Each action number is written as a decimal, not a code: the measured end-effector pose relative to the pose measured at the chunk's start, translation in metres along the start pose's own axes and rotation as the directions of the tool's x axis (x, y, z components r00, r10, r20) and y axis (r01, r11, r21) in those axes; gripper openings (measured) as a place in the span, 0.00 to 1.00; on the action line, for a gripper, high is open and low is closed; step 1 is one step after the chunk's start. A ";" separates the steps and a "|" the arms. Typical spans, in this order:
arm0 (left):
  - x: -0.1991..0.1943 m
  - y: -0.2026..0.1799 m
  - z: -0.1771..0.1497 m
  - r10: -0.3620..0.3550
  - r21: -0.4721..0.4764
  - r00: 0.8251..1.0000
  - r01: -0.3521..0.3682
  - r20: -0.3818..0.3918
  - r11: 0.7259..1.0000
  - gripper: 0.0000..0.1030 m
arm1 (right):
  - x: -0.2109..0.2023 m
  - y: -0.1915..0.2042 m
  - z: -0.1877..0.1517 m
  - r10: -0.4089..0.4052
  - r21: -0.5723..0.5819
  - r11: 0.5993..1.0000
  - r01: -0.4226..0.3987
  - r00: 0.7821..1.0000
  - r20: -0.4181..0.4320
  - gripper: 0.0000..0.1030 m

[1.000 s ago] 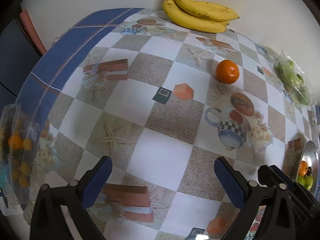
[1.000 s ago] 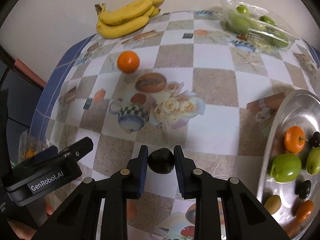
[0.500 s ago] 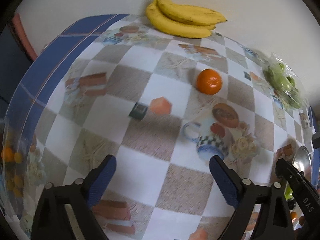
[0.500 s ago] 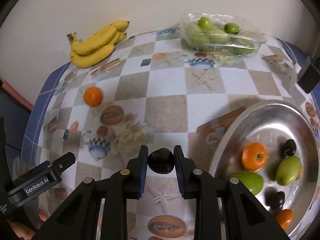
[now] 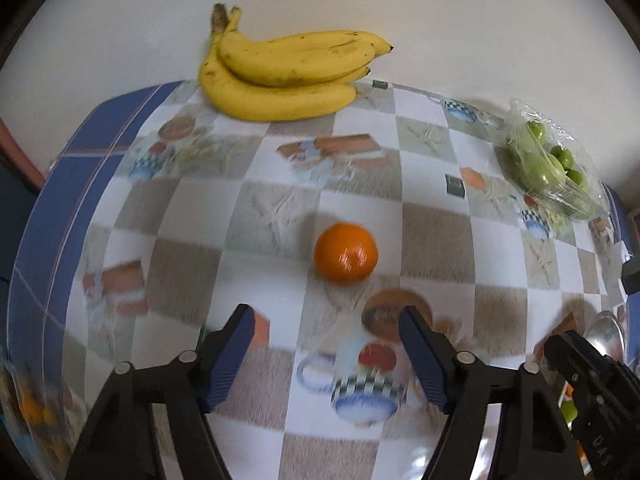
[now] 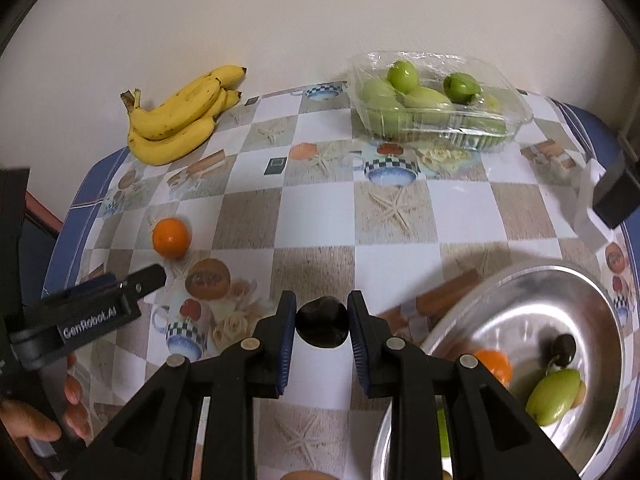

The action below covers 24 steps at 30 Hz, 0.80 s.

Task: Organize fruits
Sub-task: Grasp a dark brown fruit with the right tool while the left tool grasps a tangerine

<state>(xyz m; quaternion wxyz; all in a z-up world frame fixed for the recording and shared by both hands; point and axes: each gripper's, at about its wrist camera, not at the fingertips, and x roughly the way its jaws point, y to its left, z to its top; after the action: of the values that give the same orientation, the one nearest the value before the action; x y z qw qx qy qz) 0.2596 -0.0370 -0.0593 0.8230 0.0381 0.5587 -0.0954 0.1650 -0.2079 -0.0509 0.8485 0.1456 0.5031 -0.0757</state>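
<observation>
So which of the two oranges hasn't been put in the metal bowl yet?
The orange sitting alone on the tablecloth, just ahead of the open left gripper. The other orange already lies in the bowl.

Table point(image 6: 396, 240) set against a plain off-white wall point(image 6: 300, 12), its far edge meeting the wall. Covering: glossy tablecloth point(image 5: 192, 272) in a check of white and beige squares, printed with starfish, teapots, cups and roses, bordered by a blue band point(image 5: 44, 200) with thin pale lines along the left side (the same blue shows at the right corner). Light falls evenly and soft, with a sheen on the cloth. Dark area beyond the left edge, with a reddish-brown strip point(image 6: 42, 216) of unclear nature.
</observation>
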 end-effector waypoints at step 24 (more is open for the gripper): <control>0.030 -0.015 0.027 0.013 0.044 1.000 -0.012 -0.026 0.999 0.41 | 0.020 -0.004 0.025 -0.014 -0.019 1.000 0.014 1.000 0.010 0.26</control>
<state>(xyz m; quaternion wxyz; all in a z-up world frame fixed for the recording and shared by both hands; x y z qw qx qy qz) 0.2918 -0.0598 -0.0762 0.8151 0.0606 0.5670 -0.1021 0.1941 -0.2194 -0.0578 0.8519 0.1335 0.5005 -0.0773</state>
